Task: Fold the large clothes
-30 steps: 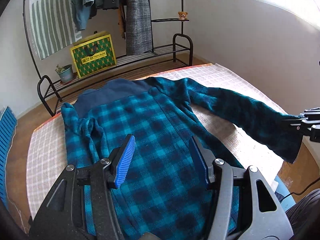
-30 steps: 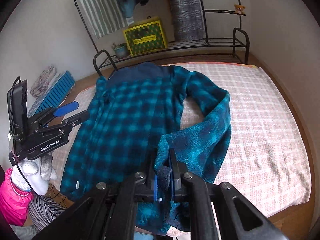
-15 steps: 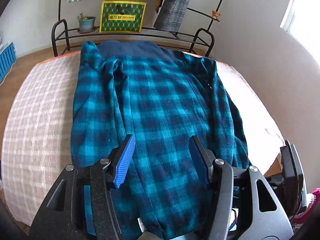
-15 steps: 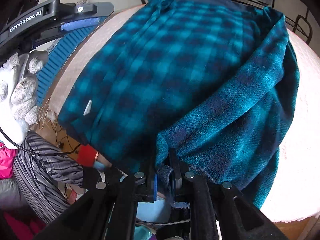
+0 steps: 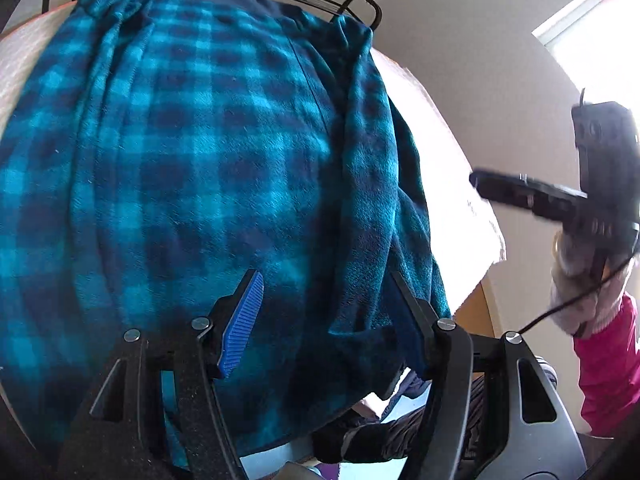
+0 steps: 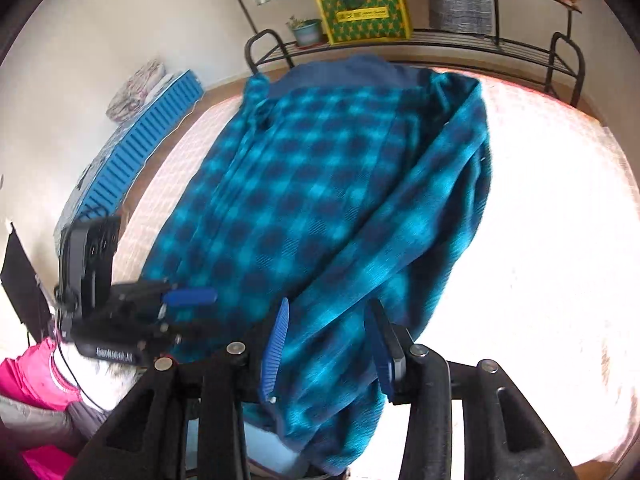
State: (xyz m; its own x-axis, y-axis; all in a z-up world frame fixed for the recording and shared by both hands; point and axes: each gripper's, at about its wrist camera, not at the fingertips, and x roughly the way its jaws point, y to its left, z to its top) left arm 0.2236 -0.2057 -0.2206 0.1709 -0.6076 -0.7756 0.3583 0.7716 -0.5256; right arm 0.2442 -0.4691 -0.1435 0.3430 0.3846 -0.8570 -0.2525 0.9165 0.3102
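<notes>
A large teal-and-navy plaid fleece shirt [image 5: 208,152] lies flat on the table, collar at the far end; it also shows in the right wrist view [image 6: 304,200]. Its right sleeve [image 6: 432,224] is folded down along the body, cuff at the near hem. My left gripper [image 5: 326,300] is open, low over the near hem, with the sleeve cuff [image 5: 360,320] between its fingers. My right gripper [image 6: 328,328] is open just above the sleeve's lower end. The right gripper shows at the right in the left wrist view [image 5: 520,196]; the left gripper shows at the left in the right wrist view [image 6: 176,300].
The table's checked cloth [image 6: 552,240] extends right of the shirt. A black clothes rack [image 6: 440,36] with a yellow-green bag [image 6: 362,8] and a potted plant [image 6: 306,30] stands behind. A blue slatted crate [image 6: 140,152] sits on the floor at left.
My right gripper has opened and let go of the sleeve, which now lies along the shirt's body. My left gripper has dropped closer to the near hem, still open.
</notes>
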